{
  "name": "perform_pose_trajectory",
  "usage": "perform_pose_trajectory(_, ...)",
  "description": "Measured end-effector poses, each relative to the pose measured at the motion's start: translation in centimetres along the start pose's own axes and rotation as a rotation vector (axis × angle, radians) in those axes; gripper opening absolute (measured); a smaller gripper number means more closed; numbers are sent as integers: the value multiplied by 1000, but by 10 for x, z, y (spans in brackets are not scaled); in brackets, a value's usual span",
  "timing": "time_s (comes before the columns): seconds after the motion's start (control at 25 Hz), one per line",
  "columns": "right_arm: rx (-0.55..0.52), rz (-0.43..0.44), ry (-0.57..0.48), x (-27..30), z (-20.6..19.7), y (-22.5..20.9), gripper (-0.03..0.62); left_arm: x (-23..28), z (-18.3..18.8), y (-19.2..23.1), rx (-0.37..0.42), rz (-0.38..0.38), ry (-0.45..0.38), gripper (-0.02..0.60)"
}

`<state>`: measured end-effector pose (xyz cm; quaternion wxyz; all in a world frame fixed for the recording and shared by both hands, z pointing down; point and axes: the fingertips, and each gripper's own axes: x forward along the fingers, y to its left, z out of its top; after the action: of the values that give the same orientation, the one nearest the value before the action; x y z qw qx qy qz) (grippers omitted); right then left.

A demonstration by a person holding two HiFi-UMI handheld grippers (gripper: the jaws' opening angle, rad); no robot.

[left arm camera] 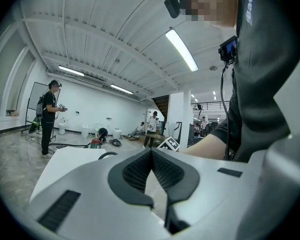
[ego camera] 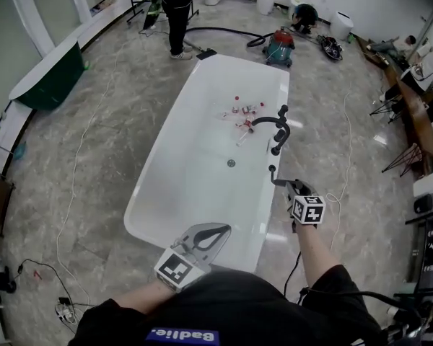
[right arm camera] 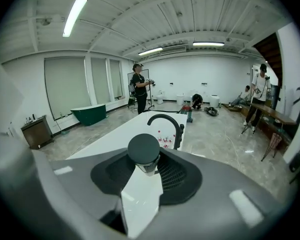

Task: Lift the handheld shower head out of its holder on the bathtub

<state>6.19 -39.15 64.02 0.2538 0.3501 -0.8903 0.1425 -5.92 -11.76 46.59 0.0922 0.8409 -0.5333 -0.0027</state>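
Seemingly clear of its holder, the handheld shower head (right arm camera: pixel 143 149) sits clamped in the right tongs (right arm camera: pixel 146 165), raised beside the white bathtub's (ego camera: pixel 141 200) rim near the black faucet (ego camera: pixel 273 124). The left tongs (left arm camera: pixel 151 153), pressed together and empty, hang back unneeded.

My head camera looks steeply down along the white bathtub (ego camera: pixel 195 164) from its near end. My left tool (left arm camera: pixel 151 151) camera rides low, facing level across the hall. My right tool (right arm camera: pixel 145 160) camera tilts down the tub, tight behind its jaws. All three catch the black faucet (right arm camera: pixel 166 126) and a standing person (right arm camera: pixel 138 91).
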Motion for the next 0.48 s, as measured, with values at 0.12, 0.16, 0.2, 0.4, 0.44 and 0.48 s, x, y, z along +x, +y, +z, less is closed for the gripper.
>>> perform_pose_trajectory(0.12,61,5,-21,-26,-9,12,132,6,2,-9,3,-32,-14,5)
perform_pose_trajectory(0.16,77,10,-29,-35,-11,16,132,8,5,-12,4,-44,-17,5)
perform_pose_trajectory(0.2,90,16,-37,-44,-13,21,132,11,8,-17,5,-59,-19,5)
perform_pose_trajectory(0.4,98,57,-78,-94,-19,42,132,24,7,-36,-3,-121,-35,5)
perform_pose_trajectory(0.44,93,63,-84,-103,-20,45,132,26,7,-39,1,-133,-34,5)
perform_pose_trajectory(0.48,92,68,-91,-111,-20,49,132,29,9,-42,10,-146,-31,5)
